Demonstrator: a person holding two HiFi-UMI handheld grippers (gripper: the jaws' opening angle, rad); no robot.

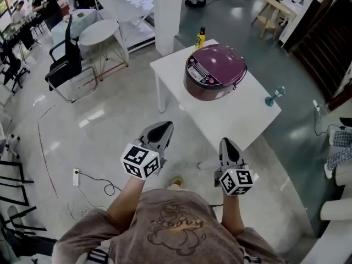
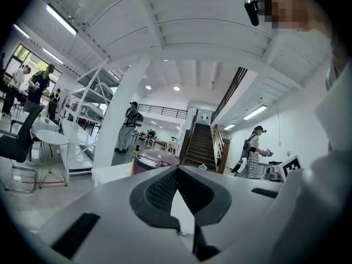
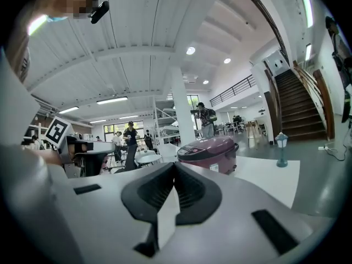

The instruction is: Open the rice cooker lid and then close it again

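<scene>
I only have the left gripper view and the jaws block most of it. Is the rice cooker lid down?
Observer: Yes; head view shows the lid closed flat on the rice cooker.
Operator: Is the right gripper holding anything?
Observer: No, the right gripper is shut and empty.
Operator: Are they at the cooker yet?
Observer: No; it and the left gripper are well short of it, by the white table's near edge.

We see a bright, evenly lit hall: ceiling strip lights point(image 2: 60, 20), round downlights point(image 3: 190, 50) and daylight from windows point(image 2: 22, 53). The glossy floor point(image 1: 93, 117) carries pale glare patches; the rice cooker point(image 1: 215, 70) shows a soft sheen. Shadows are faint. Both gripper views bulge, darkening to black corners, their foreground soft and out of focus.
</scene>
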